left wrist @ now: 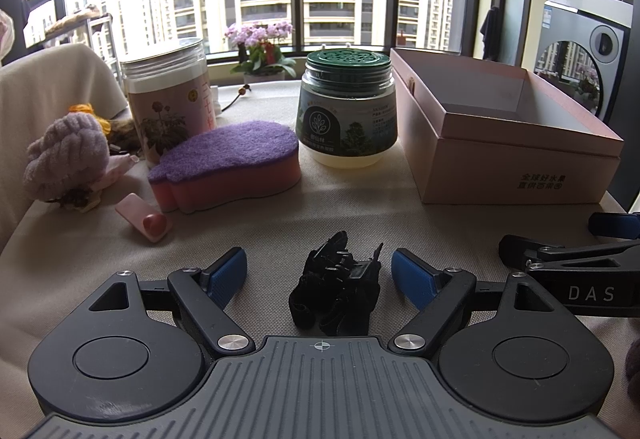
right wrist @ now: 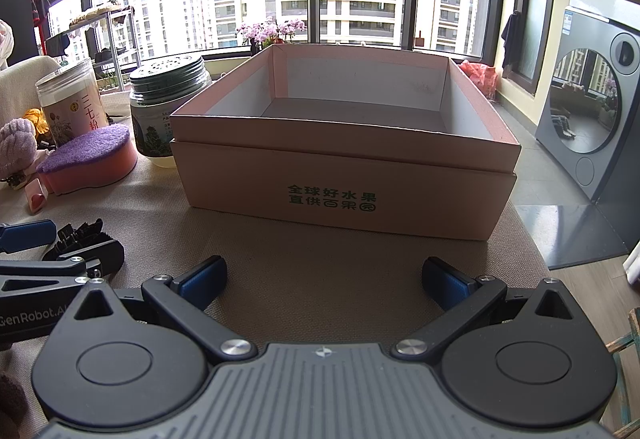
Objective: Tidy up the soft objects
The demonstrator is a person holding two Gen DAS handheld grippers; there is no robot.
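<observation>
1. Pink box (right wrist: 344, 175): open-topped and empty, on the table (left wrist: 280, 223) straight ahead of my right gripper (right wrist: 324, 281). Rigid card; I judge it the destination, not something to lift.
2. Purple-topped sponge (left wrist: 226, 167): lies flat, left of the green-lidded jar (left wrist: 347, 107) and in front of the labelled canister (left wrist: 170, 99), just beside or touching it. I expect it light and compressible; I would pinch across its narrow waist.
3. Lilac knitted bundle (left wrist: 66, 155): at the table's left edge. Soft and floppy; grip the bulk, not a loose end.
4. Black clip-like item (left wrist: 338, 287): between the spread fingers of my left gripper (left wrist: 318, 277), untouched. Looks hard, with some fabric.
5. Both grippers stand apart, holding nothing.
</observation>
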